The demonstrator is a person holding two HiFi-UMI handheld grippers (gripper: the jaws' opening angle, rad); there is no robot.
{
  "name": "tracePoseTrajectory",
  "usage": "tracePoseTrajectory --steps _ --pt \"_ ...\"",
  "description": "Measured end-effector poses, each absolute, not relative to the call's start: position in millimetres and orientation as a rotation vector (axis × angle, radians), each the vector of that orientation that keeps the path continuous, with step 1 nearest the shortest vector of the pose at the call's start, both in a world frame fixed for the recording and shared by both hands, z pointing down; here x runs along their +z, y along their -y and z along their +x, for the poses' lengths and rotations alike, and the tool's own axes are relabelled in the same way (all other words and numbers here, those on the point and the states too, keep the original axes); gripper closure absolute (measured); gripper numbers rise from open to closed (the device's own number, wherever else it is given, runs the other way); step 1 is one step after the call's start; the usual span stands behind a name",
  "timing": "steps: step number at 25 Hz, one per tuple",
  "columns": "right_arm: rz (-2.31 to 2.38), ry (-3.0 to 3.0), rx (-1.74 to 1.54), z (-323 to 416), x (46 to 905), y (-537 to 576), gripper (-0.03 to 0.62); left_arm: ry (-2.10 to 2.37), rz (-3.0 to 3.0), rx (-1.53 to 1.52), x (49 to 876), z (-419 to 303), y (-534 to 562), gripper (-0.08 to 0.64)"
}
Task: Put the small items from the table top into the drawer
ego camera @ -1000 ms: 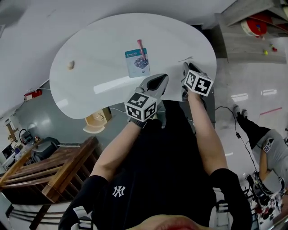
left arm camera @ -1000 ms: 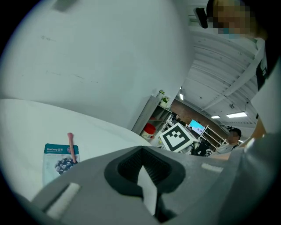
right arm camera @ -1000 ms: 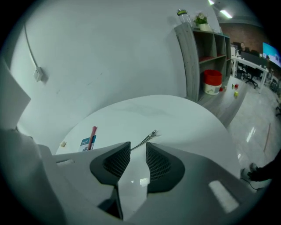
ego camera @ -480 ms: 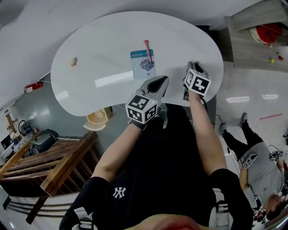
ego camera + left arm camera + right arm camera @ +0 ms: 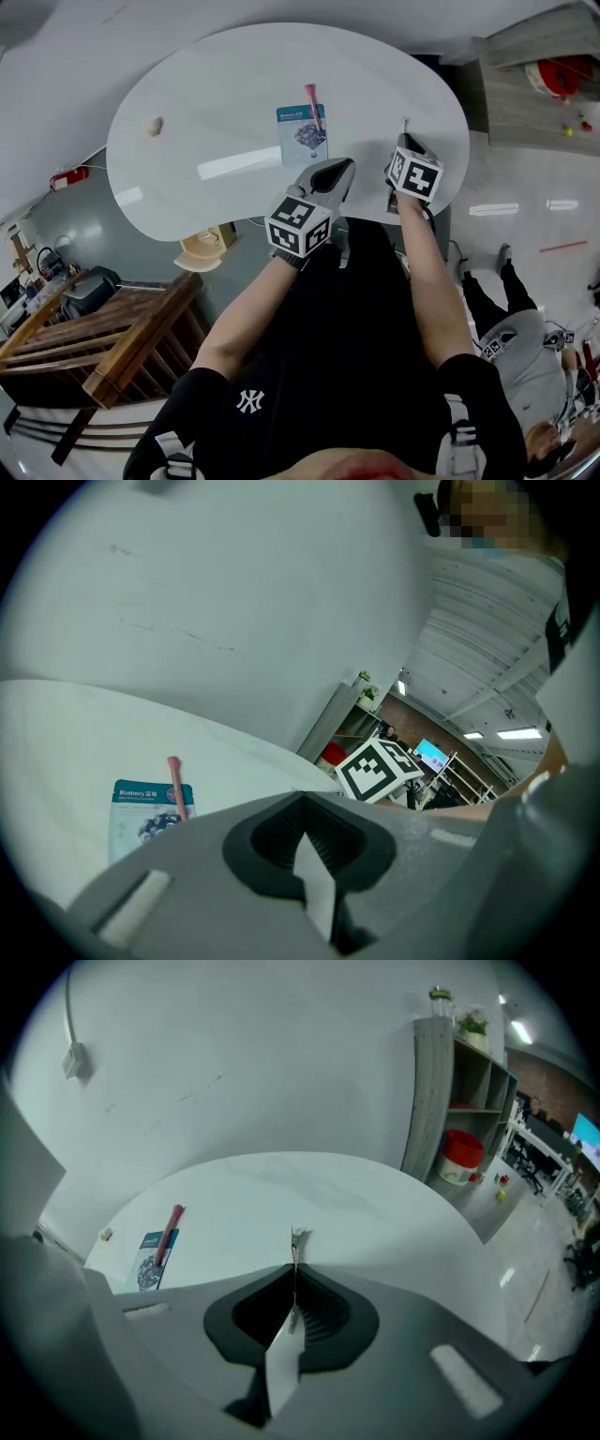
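While on table [image 5: 234, 84], packet [image 5: 302, 137] beneath stick [image 5: 310, 96].

Pale, round-edged table [image 5: 234, 84] with three small things on top.
A teal packet [image 5: 301, 134] lies near the middle with a pink stick [image 5: 311, 98] across its far corner, and a small beige lump [image 5: 155, 126] sits well apart near the left edge.

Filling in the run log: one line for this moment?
left gripper shut, empty | right gripper jaws just closed, thin sliver at tips, hold unclear | packet, pink stick, beige bit on table
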State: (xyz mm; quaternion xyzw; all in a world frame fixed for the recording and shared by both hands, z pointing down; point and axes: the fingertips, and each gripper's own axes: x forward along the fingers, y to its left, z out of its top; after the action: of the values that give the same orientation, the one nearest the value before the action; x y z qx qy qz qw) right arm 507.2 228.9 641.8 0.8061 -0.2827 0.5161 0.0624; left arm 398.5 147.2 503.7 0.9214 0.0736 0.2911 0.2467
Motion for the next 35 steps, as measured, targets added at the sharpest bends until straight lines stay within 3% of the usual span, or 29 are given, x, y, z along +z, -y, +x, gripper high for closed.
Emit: tracePoseTrajectory --steps 19,35 --pt "2.509 1.13 1.471 487.2 595.4 -194.5 0.565 -0.1 2.528 0.726 492.6 377.7 -138.7 0.56" --pt "2.407 1.514 1.289 371.2 533.1 -100.5 0.563 0.134 2.549 0.57 464.3 270.4 -81.4 0.56"
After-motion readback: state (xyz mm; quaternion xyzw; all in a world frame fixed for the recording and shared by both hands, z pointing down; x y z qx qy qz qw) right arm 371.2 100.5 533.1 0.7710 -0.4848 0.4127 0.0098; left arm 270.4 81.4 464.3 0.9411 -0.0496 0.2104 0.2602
